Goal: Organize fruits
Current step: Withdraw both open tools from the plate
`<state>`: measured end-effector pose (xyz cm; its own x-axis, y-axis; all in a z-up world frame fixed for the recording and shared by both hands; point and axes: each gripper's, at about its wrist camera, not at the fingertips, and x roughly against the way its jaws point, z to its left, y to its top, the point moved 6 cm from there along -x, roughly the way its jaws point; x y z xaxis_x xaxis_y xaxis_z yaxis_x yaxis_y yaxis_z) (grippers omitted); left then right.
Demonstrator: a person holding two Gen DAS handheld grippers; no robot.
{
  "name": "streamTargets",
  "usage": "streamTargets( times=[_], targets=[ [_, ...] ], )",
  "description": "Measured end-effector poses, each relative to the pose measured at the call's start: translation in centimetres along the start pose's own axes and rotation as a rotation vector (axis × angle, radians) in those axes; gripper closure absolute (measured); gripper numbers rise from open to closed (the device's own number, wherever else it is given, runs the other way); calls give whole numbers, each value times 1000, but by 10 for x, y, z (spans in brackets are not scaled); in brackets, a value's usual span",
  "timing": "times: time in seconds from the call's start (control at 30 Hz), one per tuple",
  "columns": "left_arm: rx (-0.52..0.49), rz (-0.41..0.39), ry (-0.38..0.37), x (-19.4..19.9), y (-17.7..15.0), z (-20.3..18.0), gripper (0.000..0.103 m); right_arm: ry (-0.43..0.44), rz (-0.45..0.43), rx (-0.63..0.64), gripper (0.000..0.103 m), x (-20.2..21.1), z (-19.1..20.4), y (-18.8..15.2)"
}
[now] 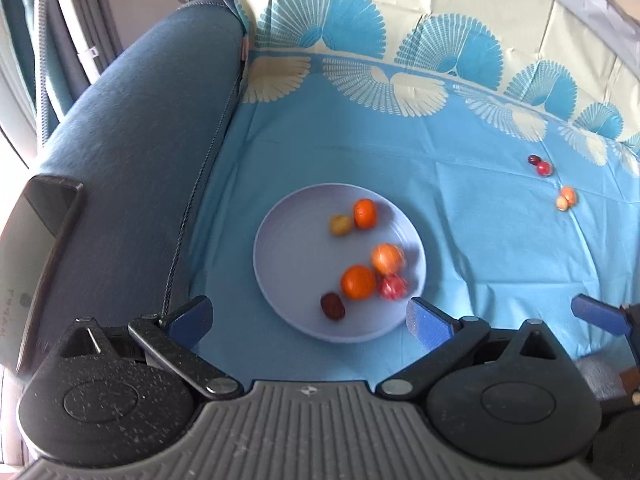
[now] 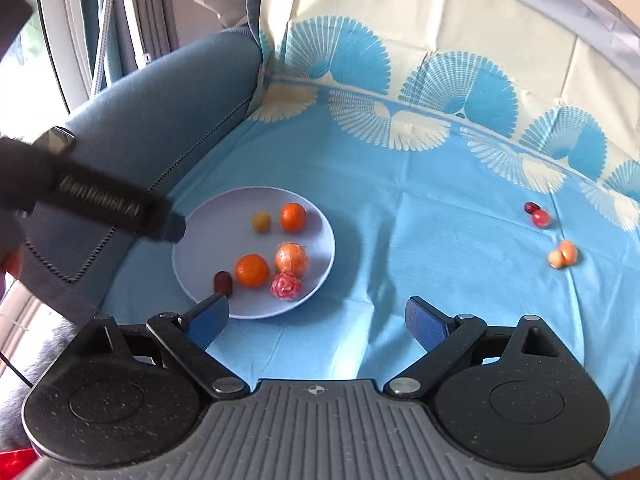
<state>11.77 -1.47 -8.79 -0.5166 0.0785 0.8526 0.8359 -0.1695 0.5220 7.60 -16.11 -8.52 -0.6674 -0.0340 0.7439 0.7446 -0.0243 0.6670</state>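
A pale lilac plate [image 1: 280, 248] [image 2: 208, 248] lies on the blue cloth. It holds two oranges [image 1: 358, 282] [image 2: 252, 271], a film-wrapped orange [image 1: 386, 258], a pink wrapped fruit [image 1: 394, 286], a dark date [image 1: 333, 306] and a small yellow fruit [image 1: 341, 225]. Far right on the cloth lie a red fruit [image 2: 541, 218], a dark one [image 2: 531, 207] and a peach-coloured pair [image 2: 563, 254]. My left gripper [image 1: 310, 316] hangs open and empty above the plate's near rim. My right gripper [image 2: 318, 318] is open and empty, just right of the plate.
A blue sofa arm [image 1: 132, 152] borders the cloth [image 1: 440, 200] on the left, and a dark tablet [image 1: 36, 248] rests on it. The patterned cloth climbs the backrest behind. Bare cloth spreads between the plate and the loose fruits.
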Motion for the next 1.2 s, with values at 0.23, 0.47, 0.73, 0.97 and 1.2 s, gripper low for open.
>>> streamTargets(
  times=[0.23, 0.47, 0.73, 0.97, 1.2],
  targets=[
    [2, -43, 2, 40, -30, -5, 0, -27, -68, 6, 8, 42, 3, -10],
    [-19, -71, 10, 61, -41, -13, 0, -40, -116, 9, 7, 68, 5, -16],
    [-34, -83, 20, 70, -40, -18, 0, -40, -144, 2, 7, 80, 2, -15],
    [-47, -79, 26, 67, -35, -22, 0, -37, -138, -8, 7, 76, 0, -16],
    [-57, -51, 29, 54, -29, -24, 0, -39, -113, -26, 7, 64, -4, -16]
  ],
)
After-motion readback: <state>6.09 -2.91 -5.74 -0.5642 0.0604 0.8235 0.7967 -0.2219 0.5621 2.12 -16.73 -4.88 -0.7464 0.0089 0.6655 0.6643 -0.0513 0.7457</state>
